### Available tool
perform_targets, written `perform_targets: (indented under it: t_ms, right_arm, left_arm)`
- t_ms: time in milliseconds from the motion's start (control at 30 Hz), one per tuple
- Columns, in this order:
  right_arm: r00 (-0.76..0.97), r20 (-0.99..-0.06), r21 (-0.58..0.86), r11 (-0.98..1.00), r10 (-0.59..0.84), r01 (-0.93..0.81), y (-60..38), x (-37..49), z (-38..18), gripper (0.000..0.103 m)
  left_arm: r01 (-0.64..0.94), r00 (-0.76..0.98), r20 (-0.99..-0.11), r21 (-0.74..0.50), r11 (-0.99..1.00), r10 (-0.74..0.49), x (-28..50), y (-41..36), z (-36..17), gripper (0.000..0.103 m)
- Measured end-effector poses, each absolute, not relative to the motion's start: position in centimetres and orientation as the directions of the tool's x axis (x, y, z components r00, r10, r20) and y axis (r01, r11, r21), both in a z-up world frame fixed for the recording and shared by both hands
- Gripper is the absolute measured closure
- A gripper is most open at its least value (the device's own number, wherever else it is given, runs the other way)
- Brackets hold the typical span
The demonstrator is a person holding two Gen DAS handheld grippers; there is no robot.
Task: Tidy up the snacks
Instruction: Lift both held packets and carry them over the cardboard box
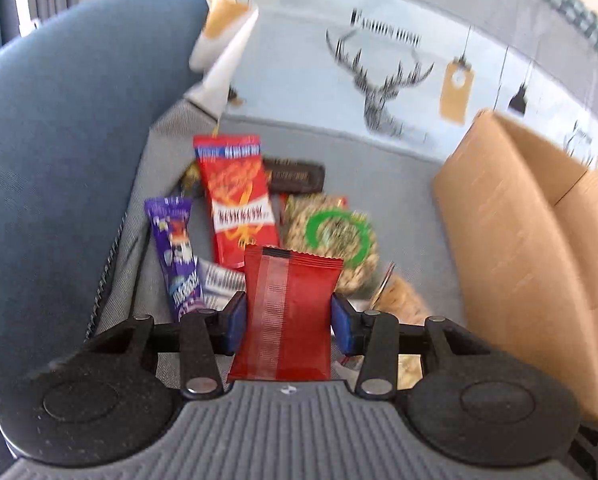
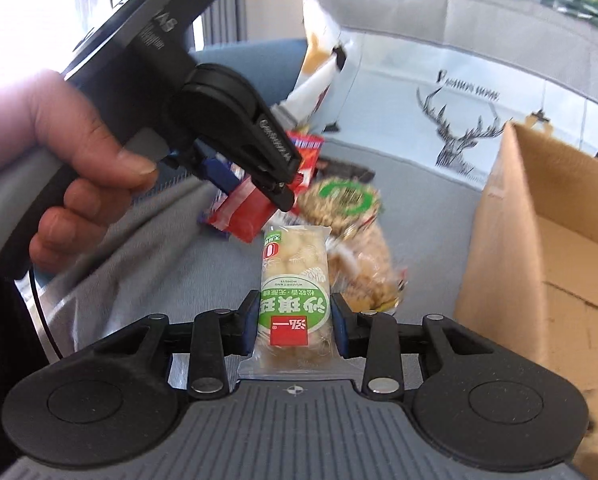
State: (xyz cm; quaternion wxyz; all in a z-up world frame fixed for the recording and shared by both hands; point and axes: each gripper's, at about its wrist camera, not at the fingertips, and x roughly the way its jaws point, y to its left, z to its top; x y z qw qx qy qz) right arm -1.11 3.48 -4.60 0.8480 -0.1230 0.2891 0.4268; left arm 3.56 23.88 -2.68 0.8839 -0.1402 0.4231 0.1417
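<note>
While my left gripper [image 1: 289, 316] clamps a plain red packet [image 1: 287, 312] above the grey cloth [image 1: 399, 184], my right gripper [image 2: 295, 320] pinches a green-labelled clear pastry pack [image 2: 293, 292]. At least 4 further snacks lie on the cloth, including a long red bar [image 1: 237, 200]; the cardboard box [image 1: 539, 240] stands to their right.

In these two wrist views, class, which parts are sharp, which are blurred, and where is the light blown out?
Left wrist view: the red packet in the left gripper is crisp; the loose snacks behind smear. Right wrist view: the green-labelled packet is sharp, the cardboard box blurs, the window top left is blown white.
</note>
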Motion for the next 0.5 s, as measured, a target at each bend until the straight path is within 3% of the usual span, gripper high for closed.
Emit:
perform_targets:
  t_ms: [500]
  right_arm:
    - [0.586, -0.443, 0.07, 0.678, 0.678, -0.732, -2.6, -0.4, 3.0, 0.065]
  left_arm:
    - [-0.375, 0.714, -0.684, -0.193, 0.907, 0.15, 1.6, 23.1, 1.9, 0.055]
